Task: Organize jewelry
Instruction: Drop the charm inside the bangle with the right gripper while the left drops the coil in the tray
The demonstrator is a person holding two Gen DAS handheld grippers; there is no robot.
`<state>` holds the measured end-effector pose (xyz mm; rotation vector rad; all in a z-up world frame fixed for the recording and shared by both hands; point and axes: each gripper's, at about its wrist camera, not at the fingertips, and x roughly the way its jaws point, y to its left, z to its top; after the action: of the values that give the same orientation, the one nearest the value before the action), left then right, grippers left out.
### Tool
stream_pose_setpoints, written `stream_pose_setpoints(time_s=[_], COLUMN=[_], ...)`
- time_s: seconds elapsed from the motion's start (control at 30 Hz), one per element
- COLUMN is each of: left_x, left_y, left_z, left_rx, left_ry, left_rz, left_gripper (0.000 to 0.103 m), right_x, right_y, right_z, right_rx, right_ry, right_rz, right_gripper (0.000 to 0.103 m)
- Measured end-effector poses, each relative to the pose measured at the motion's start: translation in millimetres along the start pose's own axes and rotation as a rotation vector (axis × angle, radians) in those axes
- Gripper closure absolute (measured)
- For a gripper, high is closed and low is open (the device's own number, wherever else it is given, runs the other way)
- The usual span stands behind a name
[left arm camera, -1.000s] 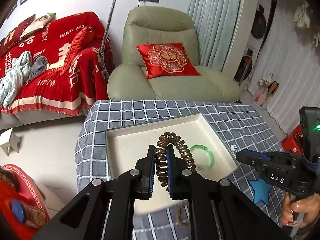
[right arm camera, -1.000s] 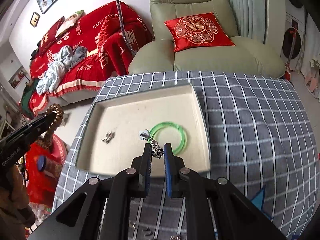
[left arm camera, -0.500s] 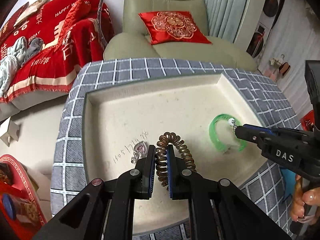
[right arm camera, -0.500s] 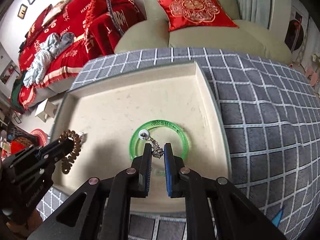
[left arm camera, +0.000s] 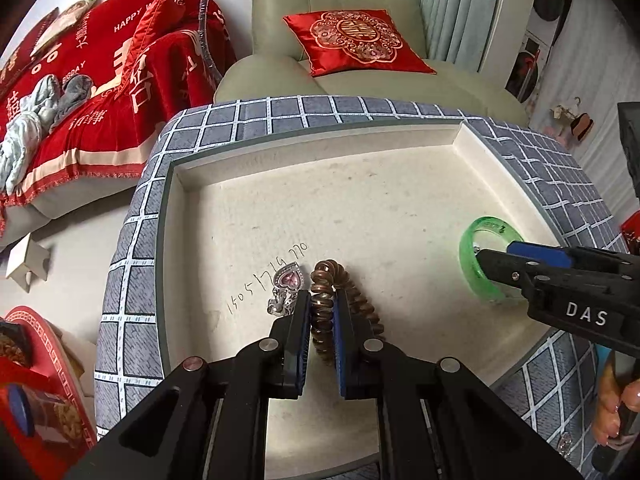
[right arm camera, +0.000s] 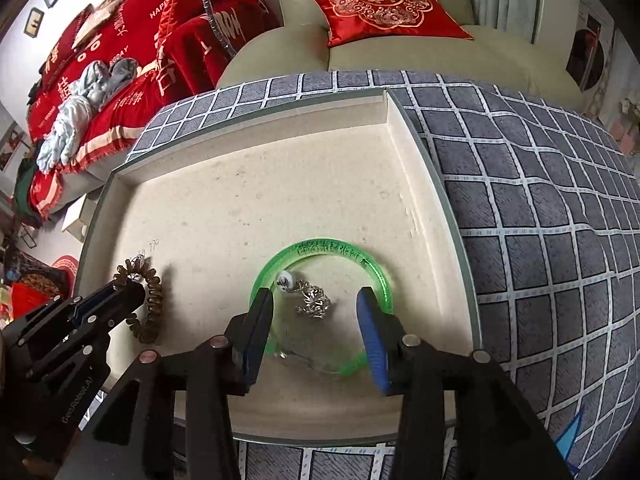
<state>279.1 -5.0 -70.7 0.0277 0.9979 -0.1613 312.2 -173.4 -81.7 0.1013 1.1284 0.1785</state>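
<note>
Left gripper (left arm camera: 321, 309) at lower centre of its view, fingers clamped on brown coil hair tie (left arm camera: 349, 300) over cream tray (left arm camera: 320, 148), just beside pink heart pendant (left arm camera: 289, 280). Right gripper (right arm camera: 316, 312) lower centre, fingers just spread apart, pressing nothing; silver earring (right arm camera: 310, 298) lying loose between them inside green bangle (right arm camera: 320, 246) on tray floor.

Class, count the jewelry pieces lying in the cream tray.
4: green plastic bangle at right, silver pearl earring inside it, brown spiral coil and pink heart pendant at left.
</note>
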Motion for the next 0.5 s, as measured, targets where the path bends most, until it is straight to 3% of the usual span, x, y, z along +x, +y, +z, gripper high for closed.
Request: stream_pose_setpoints(time_s=[0.13,0.27,0.5], left_x=[0.6,-2.8,-5.7], left_y=[0.3,0.2,2.3], left_z=[-1.8,-3.6,0.7], left_rx=[0.003,0.003,0.000], left_ry=[-0.005,-0.019,-0.031], left_rz=[0.015,0.033,0.049], left_gripper=[0.076,0.076,0.076], right_x=[-3.9,-18.8,-38.3], right_y=[-1.4,-0.6,1.0], right_z=[-1.4,-3.6,-7.4], right_rx=[0.011,0.017,0.021], right_ry=[-0.005,-0.041,-0.080], right_rz=[0.013,0.039,0.058], right_gripper=[0.054,0.039,0.031])
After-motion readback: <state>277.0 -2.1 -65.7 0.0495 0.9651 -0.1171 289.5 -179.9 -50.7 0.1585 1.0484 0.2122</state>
